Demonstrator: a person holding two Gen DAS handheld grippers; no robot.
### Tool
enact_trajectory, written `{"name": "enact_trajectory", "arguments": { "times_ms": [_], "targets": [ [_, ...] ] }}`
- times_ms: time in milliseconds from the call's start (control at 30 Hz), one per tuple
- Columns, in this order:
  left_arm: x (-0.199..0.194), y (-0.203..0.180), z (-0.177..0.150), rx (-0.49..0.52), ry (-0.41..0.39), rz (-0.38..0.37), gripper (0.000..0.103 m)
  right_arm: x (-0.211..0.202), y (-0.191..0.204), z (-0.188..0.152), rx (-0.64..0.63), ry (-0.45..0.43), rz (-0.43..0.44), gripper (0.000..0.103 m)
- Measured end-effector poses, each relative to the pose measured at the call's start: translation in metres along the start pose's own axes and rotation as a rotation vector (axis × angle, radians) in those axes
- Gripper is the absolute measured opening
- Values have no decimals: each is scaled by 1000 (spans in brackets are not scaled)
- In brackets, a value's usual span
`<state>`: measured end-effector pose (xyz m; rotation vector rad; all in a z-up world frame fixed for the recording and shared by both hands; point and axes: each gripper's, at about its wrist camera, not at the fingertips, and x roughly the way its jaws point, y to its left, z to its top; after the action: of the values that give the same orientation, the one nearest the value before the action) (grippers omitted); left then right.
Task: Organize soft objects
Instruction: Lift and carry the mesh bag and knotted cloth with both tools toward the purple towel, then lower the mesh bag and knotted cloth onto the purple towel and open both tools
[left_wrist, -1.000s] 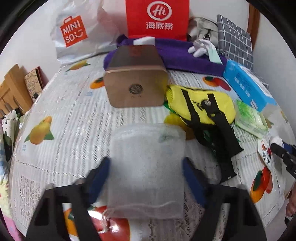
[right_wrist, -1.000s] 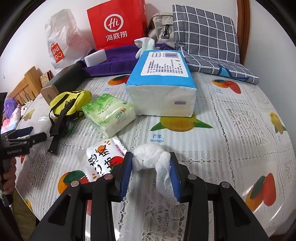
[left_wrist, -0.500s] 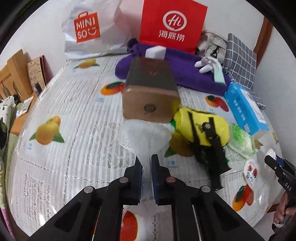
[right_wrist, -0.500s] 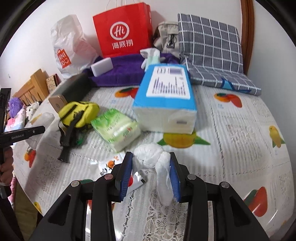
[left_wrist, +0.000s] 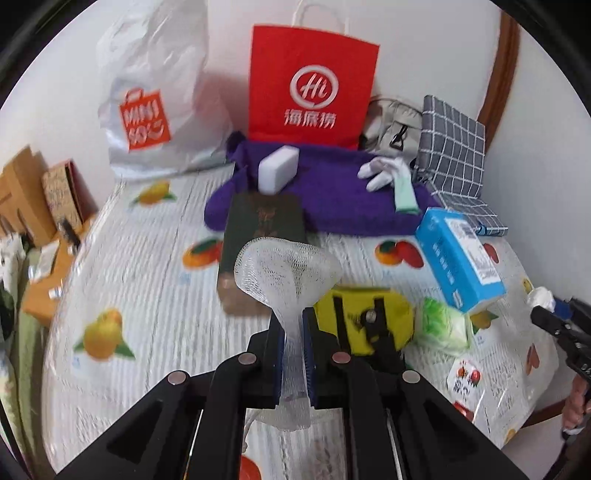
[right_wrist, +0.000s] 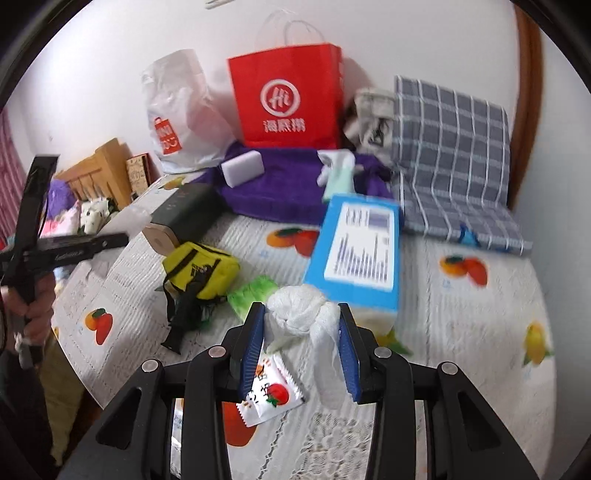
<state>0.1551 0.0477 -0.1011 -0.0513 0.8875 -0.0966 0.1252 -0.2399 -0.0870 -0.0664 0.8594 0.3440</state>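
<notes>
My left gripper (left_wrist: 293, 332) is shut on a white mesh pouch (left_wrist: 286, 275) and holds it up above the bed; the pouch fans out over the fingertips. My right gripper (right_wrist: 301, 325) is shut on a knotted white cloth (right_wrist: 304, 314), lifted above the fruit-print bedspread (right_wrist: 480, 332). The left gripper also shows at the left of the right wrist view (right_wrist: 85, 245), and the right gripper with its cloth at the right edge of the left wrist view (left_wrist: 543, 302).
On the bed lie a yellow pouch (right_wrist: 201, 269), a green tissue pack (left_wrist: 443, 326), a blue tissue box (right_wrist: 358, 247), a snack packet (right_wrist: 271, 395), a dark box (left_wrist: 260, 236) and a purple towel (left_wrist: 325, 192) with a white sponge (left_wrist: 277, 168). A red bag (left_wrist: 312, 86) stands behind.
My left gripper shut on the mesh pouch and lifted it off the bed. My right gripper rose higher with the white cloth still in it.
</notes>
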Motion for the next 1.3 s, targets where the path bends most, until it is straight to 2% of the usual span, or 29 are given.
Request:
{"name": "enact_trajectory", "arguments": {
  "times_ms": [267, 600, 767, 1000, 1133, 1300],
  "targets": [
    [0, -12, 37, 38, -31, -10, 10, -10, -1, 45, -14, -41, -40, 38],
    [24, -16, 81, 34, -24, -1, 10, 17, -11, 102, 19, -83, 23, 38],
    [37, -18, 109, 24, -36, -45, 10, 42, -14, 133, 31, -93, 50, 38],
    [64, -16, 145, -17, -10, 4, 10, 88, -18, 169, 42, -60, 82, 39],
    [80, -14, 167, -38, -13, -1, 10, 111, -20, 199, 62, -75, 111, 39],
    [112, -8, 179, -80, 16, -21, 10, 132, -18, 214, 47, -75, 130, 39]
  ]
}}
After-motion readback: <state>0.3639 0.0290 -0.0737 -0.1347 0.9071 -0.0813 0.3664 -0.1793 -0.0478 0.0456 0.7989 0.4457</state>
